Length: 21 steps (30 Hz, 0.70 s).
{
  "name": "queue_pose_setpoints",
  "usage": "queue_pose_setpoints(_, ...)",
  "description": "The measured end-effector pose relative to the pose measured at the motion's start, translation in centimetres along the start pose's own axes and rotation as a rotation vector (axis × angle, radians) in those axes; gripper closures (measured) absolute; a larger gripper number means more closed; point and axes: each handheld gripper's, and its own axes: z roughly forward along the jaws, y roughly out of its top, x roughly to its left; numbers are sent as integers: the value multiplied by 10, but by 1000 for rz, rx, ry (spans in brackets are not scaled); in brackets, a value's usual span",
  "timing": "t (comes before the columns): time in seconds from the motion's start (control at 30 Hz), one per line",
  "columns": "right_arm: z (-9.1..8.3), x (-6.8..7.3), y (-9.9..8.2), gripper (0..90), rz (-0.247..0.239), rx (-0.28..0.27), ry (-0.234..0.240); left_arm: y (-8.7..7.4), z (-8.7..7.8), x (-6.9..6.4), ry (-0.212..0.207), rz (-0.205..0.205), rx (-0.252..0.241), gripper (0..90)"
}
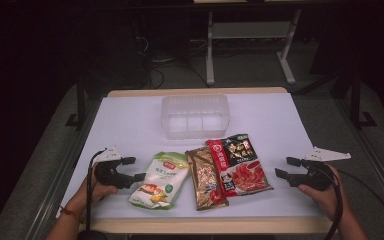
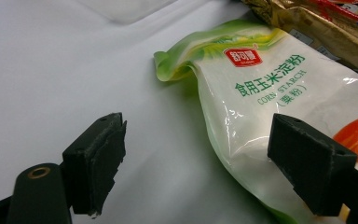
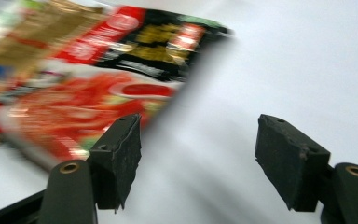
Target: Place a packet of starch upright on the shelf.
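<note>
A: Left gripper (image 1: 132, 169) fingers (image 2: 95, 161) released, spread wide, nothing between them. Corn starch bag (image 1: 161, 180) lies flat on the white surface (image 1: 130, 120), just to their right.

B: Long axis?

A: Near edge to far, top seal away from the person; the fingers meet its left side edge. Right gripper (image 1: 284, 167) is also released, facing the red-and-black pouch (image 1: 239, 164) but apart from it.

B: Nearer hand for the starch: the left, probably. Clear bin (image 1: 195, 116) sits behind.
</note>
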Motion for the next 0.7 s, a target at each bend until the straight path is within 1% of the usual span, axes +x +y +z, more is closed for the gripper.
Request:
queue_pose_setpoints(0.03, 2, 0, 0, 308, -5, 12, -20, 0, 1, 0, -4, -1, 1, 187)
queue_pose_setpoints(0.1, 4, 1, 0, 312, -10, 15, -24, 0, 2, 0, -8, -1, 5, 187)
queue_pose_setpoints(0.17, 8, 4, 4, 308, -22, 11, -28, 3, 4, 1, -39, -31, 20, 183)
queue_pose_setpoints(0.2, 9, 6, 6, 308, -25, 9, -26, 5, 5, 1, -49, -41, 19, 174)
queue_pose_setpoints(0.27, 13, 8, 9, 308, -42, 9, -26, 10, 8, 2, -52, -40, 27, 173)
queue_pose_setpoints(0.33, 16, 9, 11, 306, -51, 13, -21, 15, 13, 2, -49, -46, 47, 173)
queue_pose_setpoints(0.37, 17, 9, 12, 306, -51, 15, -19, 15, 13, 2, -49, -46, 47, 173)
queue_pose_setpoints(0.4, 19, 10, 12, 306, -53, 19, -16, 17, 20, 3, -56, -48, 80, 173)
queue_pose_setpoints(0.43, 20, 10, 13, 306, -56, 18, -13, 17, 20, 3, -56, -48, 80, 173)
queue_pose_setpoints(0.47, 20, 10, 13, 306, -56, 18, -13, 17, 23, 2, -60, -55, 101, 173)
queue_pose_setpoints(0.5, 23, 11, 15, 307, -61, 19, -5, 18, 29, 2, -65, -65, 131, 152)
queue_pose_setpoints(0.53, 24, 12, 16, 307, -66, 20, -1, 19, 30, 2, -71, -77, 133, 144)
queue_pose_setpoints(0.63, 29, 12, 17, 307, -73, 27, 8, 22, 34, 4, -82, -82, 144, 144)
queue_pose_setpoints(0.67, 30, 12, 17, 307, -72, 31, 10, 25, 40, 5, -105, -92, 152, 134)
queue_pose_setpoints(0.7, 31, 11, 18, 307, -72, 34, 13, 27, 42, 4, -106, -82, 157, 122)
